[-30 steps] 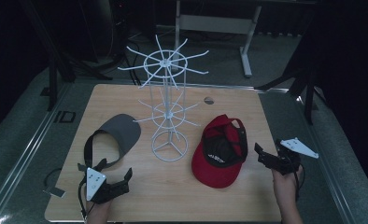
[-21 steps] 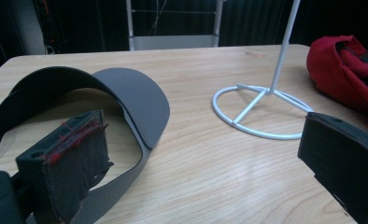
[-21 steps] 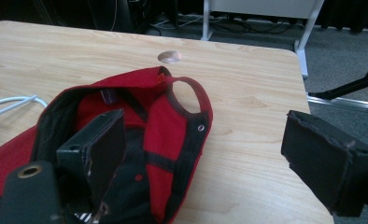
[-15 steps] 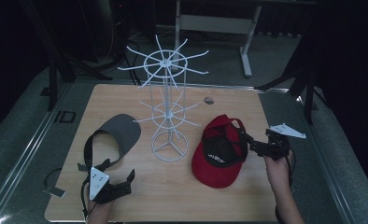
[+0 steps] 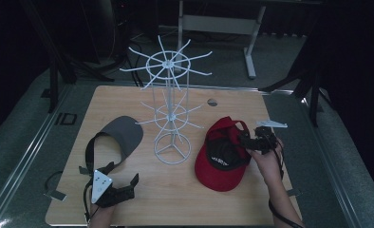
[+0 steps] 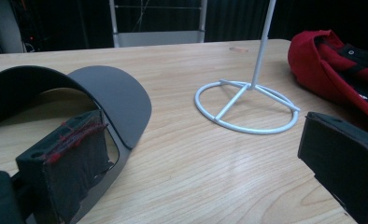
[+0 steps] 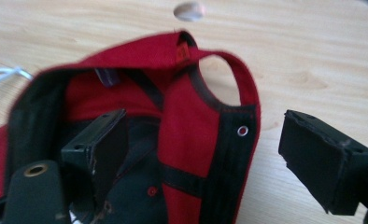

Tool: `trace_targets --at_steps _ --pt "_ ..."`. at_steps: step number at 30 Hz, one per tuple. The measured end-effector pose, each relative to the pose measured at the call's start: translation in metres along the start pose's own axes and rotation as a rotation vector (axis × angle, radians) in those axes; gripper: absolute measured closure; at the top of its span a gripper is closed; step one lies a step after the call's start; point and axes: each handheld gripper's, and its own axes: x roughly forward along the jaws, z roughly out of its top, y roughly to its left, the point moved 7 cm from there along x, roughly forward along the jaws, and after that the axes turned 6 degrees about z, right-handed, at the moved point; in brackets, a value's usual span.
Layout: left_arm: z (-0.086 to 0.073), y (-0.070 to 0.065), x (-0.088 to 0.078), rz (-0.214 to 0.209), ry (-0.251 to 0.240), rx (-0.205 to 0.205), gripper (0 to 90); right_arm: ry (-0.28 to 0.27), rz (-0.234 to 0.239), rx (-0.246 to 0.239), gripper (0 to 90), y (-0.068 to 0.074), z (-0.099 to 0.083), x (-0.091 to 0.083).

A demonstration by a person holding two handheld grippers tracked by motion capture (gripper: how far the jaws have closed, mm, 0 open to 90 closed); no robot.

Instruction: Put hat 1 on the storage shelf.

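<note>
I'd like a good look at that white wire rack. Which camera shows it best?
The high view: the whole rack stands there, spokes to ring base. The left gripper view catches just its base and pole; the right gripper view, a blurred white wire at its edge.

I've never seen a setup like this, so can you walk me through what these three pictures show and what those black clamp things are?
A person sits at a wooden table holding a hand-operated two-jaw clamp in each hand. One picture looks down from above; the other two come from small cameras riding on each clamp, looking along its black jaws. On the table stand a white wire rack, a grey visor and a red cap lying upside down. The right gripper is open, with one jaw inside the cap and one outside, straddling its back edge but not yet closed on it. The left gripper rests open near the visor, holding nothing.
</note>
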Motion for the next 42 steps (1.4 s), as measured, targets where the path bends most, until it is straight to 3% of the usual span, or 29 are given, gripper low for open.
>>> trace_targets --at_steps 3,9,15,17,18,21,22,27,29,31,33,35,42 --pt "0.0 0.0 0.0 -0.001 0.003 0.004 3.4 0.013 -0.049 0.008 13.1 -0.006 -0.005 0.008" --pt "-0.001 -0.003 0.0 -0.011 0.01 0.006 3.4 0.07 -0.062 0.061 11.5 -0.012 -0.019 0.023" --pt "-0.001 -0.004 0.001 -0.013 0.017 0.015 3.4 0.138 -0.052 0.022 11.3 -0.002 -0.034 0.042" --pt "-0.001 -0.004 0.001 -0.014 0.017 0.017 3.4 0.148 -0.059 0.007 15.1 0.001 -0.037 0.046" --pt "-0.002 -0.004 0.001 -0.013 0.018 0.018 3.4 0.16 -0.058 -0.009 22.3 0.002 -0.039 0.048" --pt "-0.002 -0.004 0.001 -0.009 0.02 0.017 3.4 0.178 -0.062 -0.025 32.6 0.003 -0.042 0.051" --pt "-0.002 -0.004 0.001 -0.009 0.02 0.017 3.3 0.178 -0.062 -0.025 32.6 0.003 -0.042 0.051" --pt "-0.002 -0.004 0.002 -0.009 0.025 0.017 3.4 0.189 -0.016 -0.047 59.4 0.006 -0.043 0.052" --pt "-0.002 -0.004 0.002 -0.01 0.025 0.019 3.4 0.19 -0.008 -0.048 67.3 0.007 -0.042 0.052" --pt "-0.002 -0.004 0.001 -0.009 0.023 0.018 3.4 0.196 -0.013 -0.052 81.0 0.006 -0.042 0.05" --pt "-0.001 -0.003 0.001 -0.008 0.02 0.013 3.4 0.195 -0.01 -0.048 83.8 0.007 -0.04 0.048" --pt "-0.002 -0.003 0.001 -0.004 0.023 0.014 3.4 0.177 -0.022 -0.089 84.1 0.009 -0.037 0.043" --pt "-0.001 -0.002 0.001 0.004 0.031 0.019 3.4 0.11 -0.01 -0.088 84.1 0.012 -0.015 0.018"
